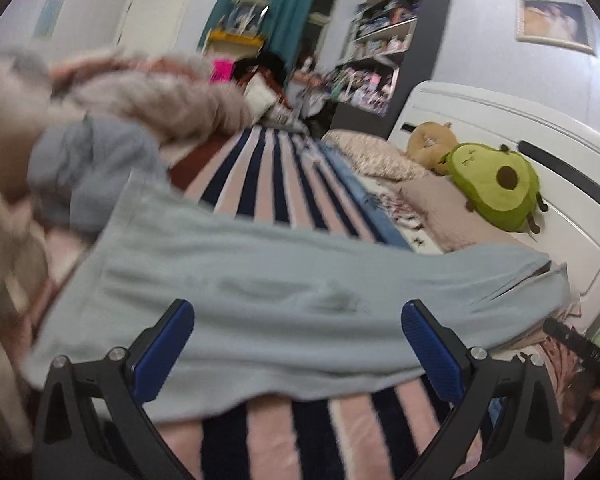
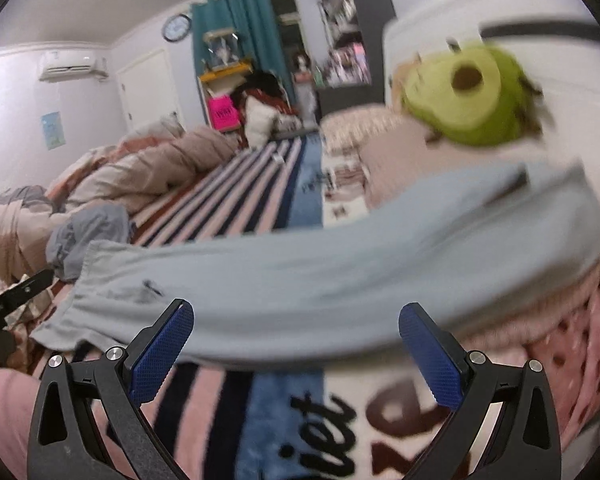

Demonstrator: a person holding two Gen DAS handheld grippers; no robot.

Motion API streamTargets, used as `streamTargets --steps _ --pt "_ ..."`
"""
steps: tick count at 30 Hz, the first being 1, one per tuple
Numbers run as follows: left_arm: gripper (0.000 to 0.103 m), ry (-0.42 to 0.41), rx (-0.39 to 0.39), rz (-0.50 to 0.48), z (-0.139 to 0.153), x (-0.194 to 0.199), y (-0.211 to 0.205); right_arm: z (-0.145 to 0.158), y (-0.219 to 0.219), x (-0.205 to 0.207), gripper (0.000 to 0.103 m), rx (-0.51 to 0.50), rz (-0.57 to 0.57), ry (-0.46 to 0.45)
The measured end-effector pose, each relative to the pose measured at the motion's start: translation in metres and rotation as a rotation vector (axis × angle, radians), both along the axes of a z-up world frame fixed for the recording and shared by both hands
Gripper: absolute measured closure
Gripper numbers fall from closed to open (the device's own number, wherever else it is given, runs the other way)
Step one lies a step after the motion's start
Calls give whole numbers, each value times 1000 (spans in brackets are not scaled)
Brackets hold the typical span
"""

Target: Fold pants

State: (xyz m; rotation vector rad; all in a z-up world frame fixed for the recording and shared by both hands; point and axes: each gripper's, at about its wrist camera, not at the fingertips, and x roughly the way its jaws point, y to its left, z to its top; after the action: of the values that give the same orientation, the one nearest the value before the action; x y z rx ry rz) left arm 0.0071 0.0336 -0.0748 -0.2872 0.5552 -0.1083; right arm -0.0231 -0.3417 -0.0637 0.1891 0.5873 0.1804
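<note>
The pale blue-grey pants [image 1: 260,288] lie stretched flat across the striped blanket on the bed, running left to right. In the right wrist view the pants [image 2: 320,272] show a small dark mark near their left end. My left gripper [image 1: 298,344] is open, its blue pads just above the near edge of the pants, holding nothing. My right gripper [image 2: 296,344] is open and empty, hovering over the near edge of the pants' middle. The other gripper's black body shows at the far right of the left wrist view [image 1: 580,348] and the far left of the right wrist view [image 2: 16,292].
A green avocado plush [image 1: 496,184] and a tan plush [image 1: 428,140] sit by the white headboard [image 1: 500,120]. A bunched beige duvet [image 1: 148,92] and a grey garment [image 1: 88,164] lie at the left. A pink dotted pillow [image 2: 572,344] lies at the right. Shelves stand at the far wall.
</note>
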Motion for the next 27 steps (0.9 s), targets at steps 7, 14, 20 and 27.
streamTargets --steps 7,14,20,27 --pt "20 162 -114 46 -55 -2 20 -43 -33 23 29 103 8 151" --pt "23 200 -138 5 -67 5 20 -61 -36 43 33 154 49 182" --pt "23 243 -139 -48 -65 -15 21 -64 -27 52 32 137 66 188" --pt "23 242 -235 -17 -73 -18 32 -66 -19 57 32 141 85 185"
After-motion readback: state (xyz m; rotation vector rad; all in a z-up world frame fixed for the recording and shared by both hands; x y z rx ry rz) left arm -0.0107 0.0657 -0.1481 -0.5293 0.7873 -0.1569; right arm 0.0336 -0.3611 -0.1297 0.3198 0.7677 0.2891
